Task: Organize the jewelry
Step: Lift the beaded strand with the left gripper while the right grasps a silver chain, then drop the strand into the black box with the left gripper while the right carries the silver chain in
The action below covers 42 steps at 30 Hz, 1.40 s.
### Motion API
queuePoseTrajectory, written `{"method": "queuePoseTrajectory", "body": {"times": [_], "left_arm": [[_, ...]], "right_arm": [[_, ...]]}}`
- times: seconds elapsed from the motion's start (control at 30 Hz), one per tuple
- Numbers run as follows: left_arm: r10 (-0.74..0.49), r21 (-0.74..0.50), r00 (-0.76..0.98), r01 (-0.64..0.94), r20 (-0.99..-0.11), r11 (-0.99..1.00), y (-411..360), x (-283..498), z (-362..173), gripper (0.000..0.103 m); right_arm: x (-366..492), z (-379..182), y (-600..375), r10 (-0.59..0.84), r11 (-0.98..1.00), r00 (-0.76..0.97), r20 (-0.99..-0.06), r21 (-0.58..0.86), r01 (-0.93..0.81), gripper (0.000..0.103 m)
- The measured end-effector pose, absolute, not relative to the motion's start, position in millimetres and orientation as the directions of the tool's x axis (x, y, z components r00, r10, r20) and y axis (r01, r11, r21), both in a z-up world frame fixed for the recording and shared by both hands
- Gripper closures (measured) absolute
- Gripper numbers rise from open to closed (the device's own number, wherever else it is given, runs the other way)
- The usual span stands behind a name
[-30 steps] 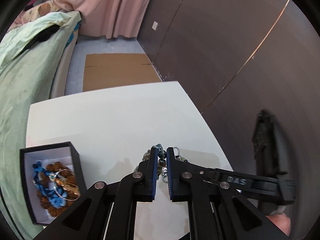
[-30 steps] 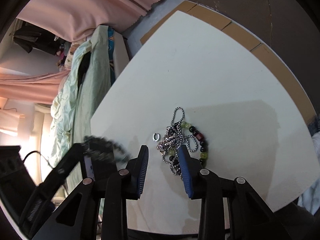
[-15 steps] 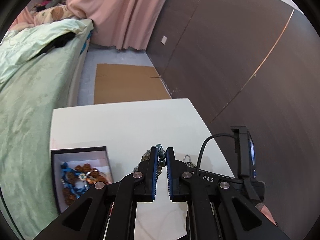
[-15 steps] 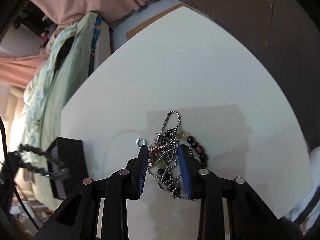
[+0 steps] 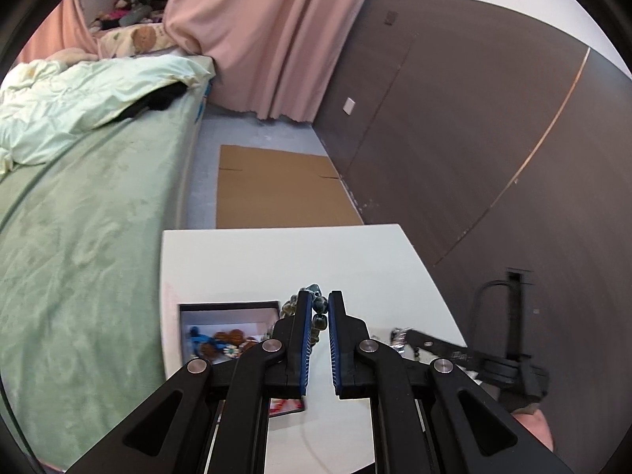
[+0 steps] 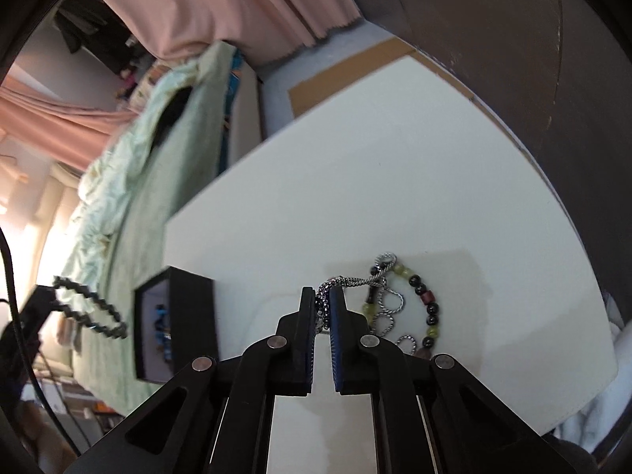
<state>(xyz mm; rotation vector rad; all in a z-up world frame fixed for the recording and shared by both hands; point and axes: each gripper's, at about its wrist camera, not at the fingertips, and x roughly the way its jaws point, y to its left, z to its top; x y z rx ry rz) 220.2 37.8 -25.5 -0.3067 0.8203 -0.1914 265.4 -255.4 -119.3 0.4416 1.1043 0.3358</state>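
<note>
Since the earlier frame the right gripper [image 6: 324,300] was closing on the silver metal chain [image 6: 357,282], tangled with a green-and-black beaded bracelet [image 6: 428,308] right of the open black jewelry box [image 6: 193,308] on the white table [image 6: 355,181]; beside that box the left gripper [image 5: 316,304] pinched a dark beaded strand [image 5: 319,308], likely bound inside.

The right gripper [image 6: 324,304] has been closing, its jaws now pinching the silver chain [image 6: 347,282].
</note>
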Motion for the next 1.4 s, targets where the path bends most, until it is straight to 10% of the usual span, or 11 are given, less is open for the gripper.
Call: {"method": "queuePoseTrajectory", "body": {"times": [1.0, 1.07, 1.23, 1.4], "left_arm": [[-0.334, -0.473, 0.619, -0.068, -0.710, 0.879, 95, 230, -76, 0.092], [-0.339, -0.479, 0.620, -0.069, -0.707, 0.875, 99, 225, -74, 0.087], [-0.311, -0.484, 0.665, -0.087, -0.679, 0.871, 117, 207, -66, 0.038], [-0.290, -0.488, 0.688, -0.107, -0.666, 0.866, 134, 195, -59, 0.037]], "right_arm": [[242, 71, -163, 0.618, 0.785, 0.541, -0.570, 0.482, -0.389, 0.095], [241, 73, -154, 0.624, 0.781, 0.534, -0.570, 0.477, -0.404, 0.095], [241, 70, -133, 0.639, 0.769, 0.512, -0.574, 0.476, -0.426, 0.095], [244, 60, -117, 0.647, 0.762, 0.490, -0.584, 0.484, -0.431, 0.095]]}}
